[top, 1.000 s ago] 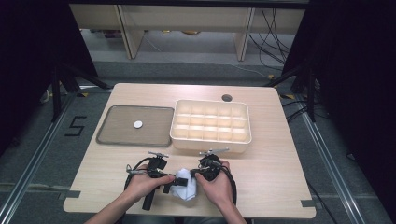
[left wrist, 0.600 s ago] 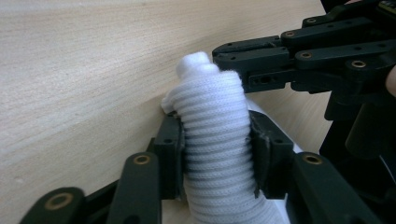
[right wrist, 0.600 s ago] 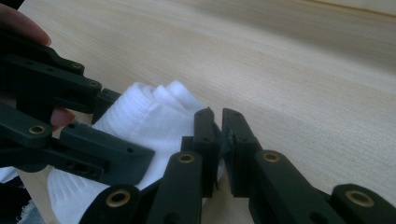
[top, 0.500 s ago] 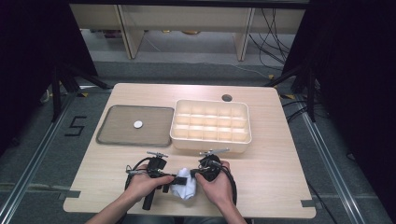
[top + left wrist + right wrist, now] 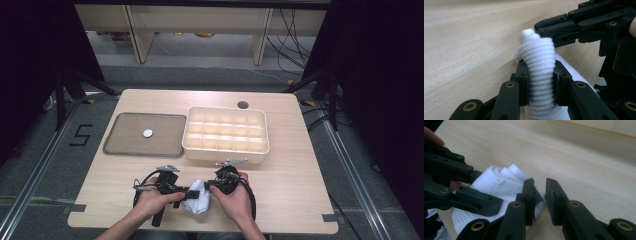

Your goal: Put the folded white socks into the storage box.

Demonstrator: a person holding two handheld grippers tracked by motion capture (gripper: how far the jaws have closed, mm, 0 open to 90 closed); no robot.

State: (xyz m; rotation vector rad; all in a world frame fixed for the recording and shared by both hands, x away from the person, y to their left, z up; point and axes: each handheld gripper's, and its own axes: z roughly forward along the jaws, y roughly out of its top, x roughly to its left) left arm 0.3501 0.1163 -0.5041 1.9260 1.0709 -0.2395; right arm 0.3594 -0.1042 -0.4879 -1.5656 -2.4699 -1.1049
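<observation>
A white ribbed sock [image 5: 199,201] lies bunched near the table's front edge, between my two grippers. In the left gripper view its cuff [image 5: 539,52] stands up between the pads of my left gripper [image 5: 541,72], whose jaws have just been closing and now press on it from both sides. My right gripper [image 5: 540,185] sits against the sock's [image 5: 499,182] right side. Its jaws have just been opening, and the narrow gap between them is empty. In the high view the left gripper [image 5: 186,192] and the right gripper [image 5: 210,186] point at each other, close together.
A cream tray of many small compartments [image 5: 226,151] stands behind the hands at mid table. Left of it lies a flat grey tray [image 5: 125,146] with a small white disc [image 5: 147,133] on it. A round hole [image 5: 243,105] is in the far tabletop.
The sock has been drawn in from a looser spread into a tighter bunch between the grippers. Both hands have stayed where they were.
</observation>
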